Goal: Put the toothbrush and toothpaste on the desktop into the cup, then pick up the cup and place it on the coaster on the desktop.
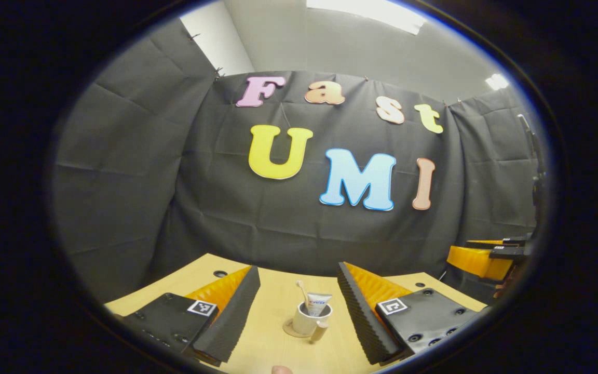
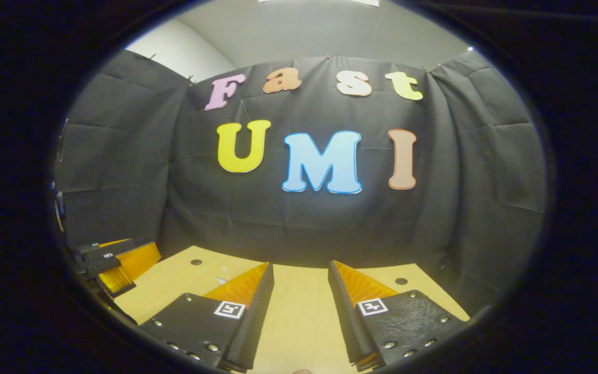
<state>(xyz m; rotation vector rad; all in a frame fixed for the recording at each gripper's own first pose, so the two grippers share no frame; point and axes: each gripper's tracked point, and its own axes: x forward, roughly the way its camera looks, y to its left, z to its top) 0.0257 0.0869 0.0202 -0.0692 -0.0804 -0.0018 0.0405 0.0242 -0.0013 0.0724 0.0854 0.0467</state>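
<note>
In the left gripper view a white cup (image 1: 307,322) stands upright on a round tan coaster (image 1: 289,331) on the wooden desktop (image 1: 273,301). A white toothpaste tube (image 1: 319,304) and a pale toothbrush (image 1: 302,292) stick up out of the cup. My left gripper (image 1: 298,268) is open, drawn back from the cup, which sits apart between the two fingers. My right gripper (image 2: 300,265) is open over bare desktop (image 2: 299,317) with nothing between its fingers. The right gripper (image 1: 486,257) also shows at the far right of the left gripper view.
The black cloth wall closes off the back of the desktop. Small round holes (image 2: 195,262) mark the desktop near its far corners. The left gripper (image 2: 114,262) shows at the left edge of the right gripper view.
</note>
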